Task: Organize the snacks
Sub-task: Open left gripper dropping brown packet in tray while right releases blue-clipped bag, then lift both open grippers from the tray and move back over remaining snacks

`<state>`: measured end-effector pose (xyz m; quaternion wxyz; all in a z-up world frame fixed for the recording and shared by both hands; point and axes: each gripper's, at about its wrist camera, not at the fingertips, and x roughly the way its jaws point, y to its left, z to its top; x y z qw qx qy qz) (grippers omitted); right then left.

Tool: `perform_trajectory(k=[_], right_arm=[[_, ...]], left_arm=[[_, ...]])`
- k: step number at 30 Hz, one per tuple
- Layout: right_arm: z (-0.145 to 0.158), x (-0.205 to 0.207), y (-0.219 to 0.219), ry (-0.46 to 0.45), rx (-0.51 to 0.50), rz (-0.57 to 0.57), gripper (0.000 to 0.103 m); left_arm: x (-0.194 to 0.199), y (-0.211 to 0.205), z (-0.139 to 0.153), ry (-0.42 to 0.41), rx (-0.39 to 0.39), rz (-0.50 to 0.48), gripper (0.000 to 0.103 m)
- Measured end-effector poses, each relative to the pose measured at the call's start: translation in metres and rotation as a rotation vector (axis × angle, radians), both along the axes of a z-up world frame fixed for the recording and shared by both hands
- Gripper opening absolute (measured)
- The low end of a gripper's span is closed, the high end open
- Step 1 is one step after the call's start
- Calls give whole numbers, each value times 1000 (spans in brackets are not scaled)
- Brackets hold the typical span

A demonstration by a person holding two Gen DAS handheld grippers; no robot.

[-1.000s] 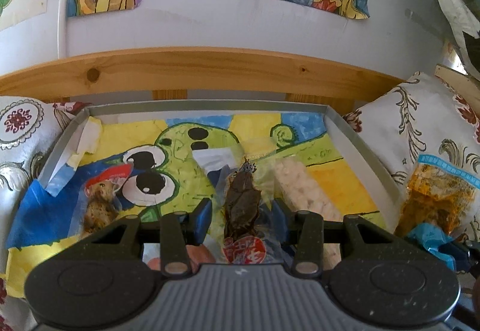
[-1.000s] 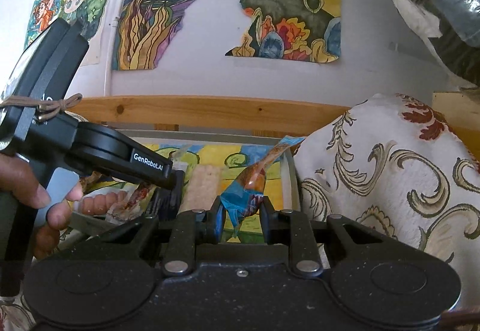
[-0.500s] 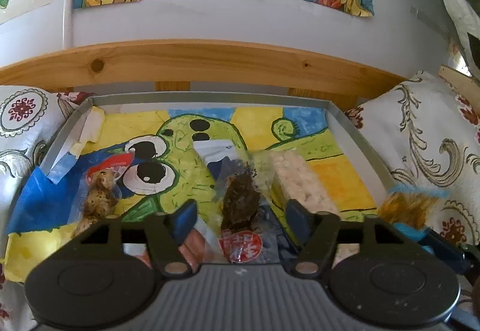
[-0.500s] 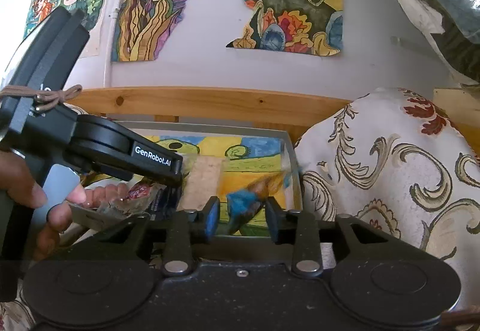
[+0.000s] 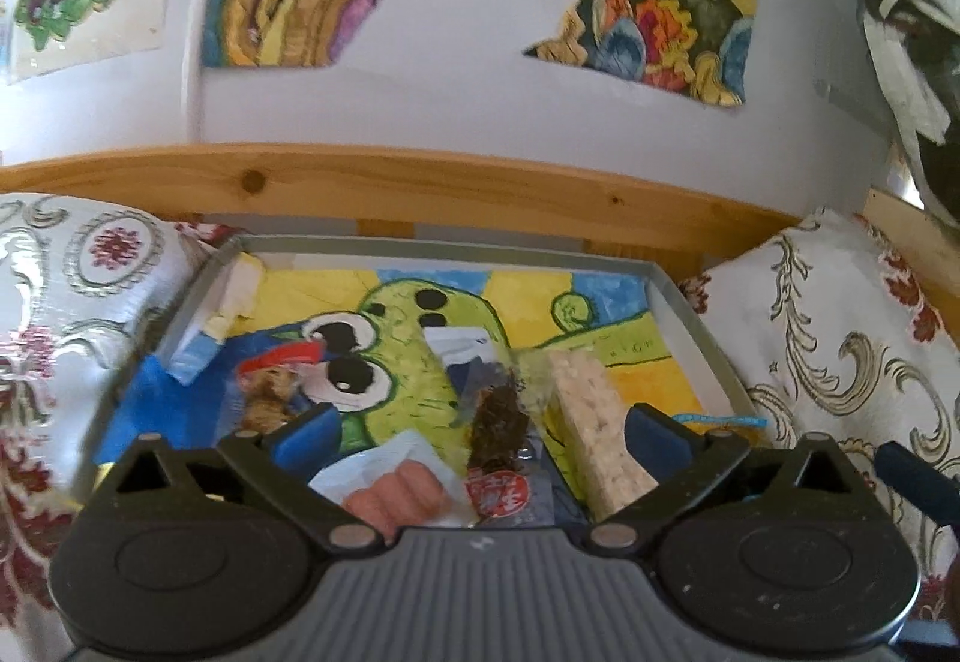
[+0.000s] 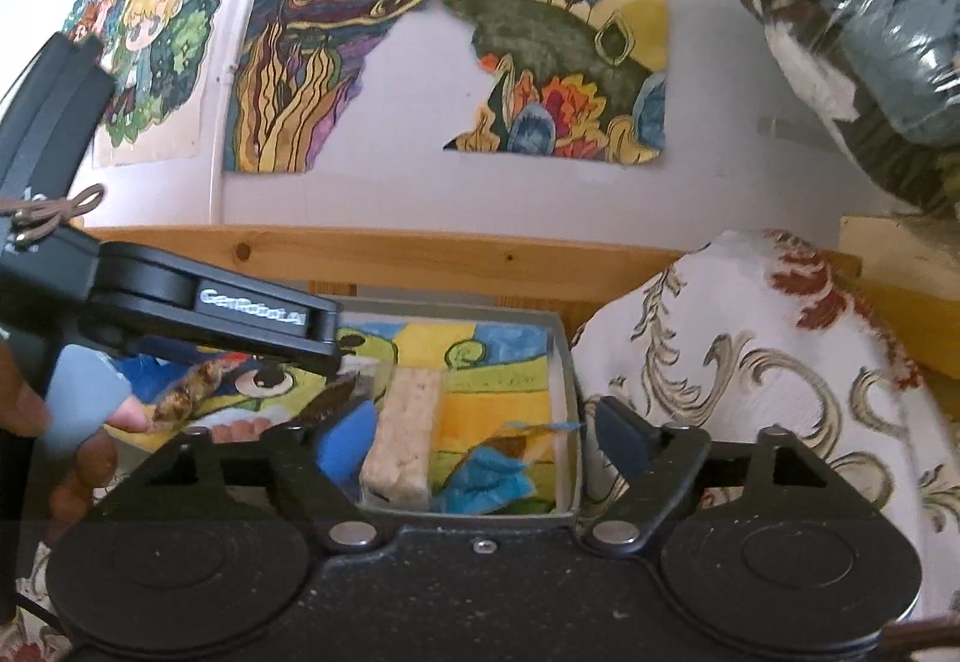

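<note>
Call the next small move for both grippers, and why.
Probably lift both clear of the tray and look for another snack. The left gripper is open over the dark snack packet, which lies flat between the sausage pack and rice bar. The right gripper is open; the blue-wrapped snack lies loose in the tray corner.

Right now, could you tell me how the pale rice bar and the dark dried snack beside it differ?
The pale rice bar is a long whitish block with a grainy surface; the dark dried snack is brown, shorter and irregular. The dark one's packet carries a red label; the bar's shows none. Both lie in clear wrappers in the tray.
</note>
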<state>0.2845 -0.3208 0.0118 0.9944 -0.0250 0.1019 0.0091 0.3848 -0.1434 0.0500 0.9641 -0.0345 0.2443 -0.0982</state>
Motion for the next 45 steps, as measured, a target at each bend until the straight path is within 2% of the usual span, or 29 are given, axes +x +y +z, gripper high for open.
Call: perform_trajectory(k=[4,7,20,30,34,38,45], right_arm=[[13,-14,0,-21,15,-17,99],[21,-25,1,-25,25,-19,102],[41,-84,20,-39,16,-4,102],[51,-131,29,-62,47,4,102],[52,-149,31,-66,52,6,102],[47,-169,32,-30,54,8,102],[28,-196,33,59,44,47,102]], left_arm=[[-15,14,10,-9,-7,25,102],[-28,25,15,-2,2,39,102],[-102,71,31,2,-20,109,102],[-165,90,37,-27,10,108,102],[-189,97,34,-38,-1,114,102],[-208,102,28,-33,-24,116,102],[-234,104,6,7,22,90,102]])
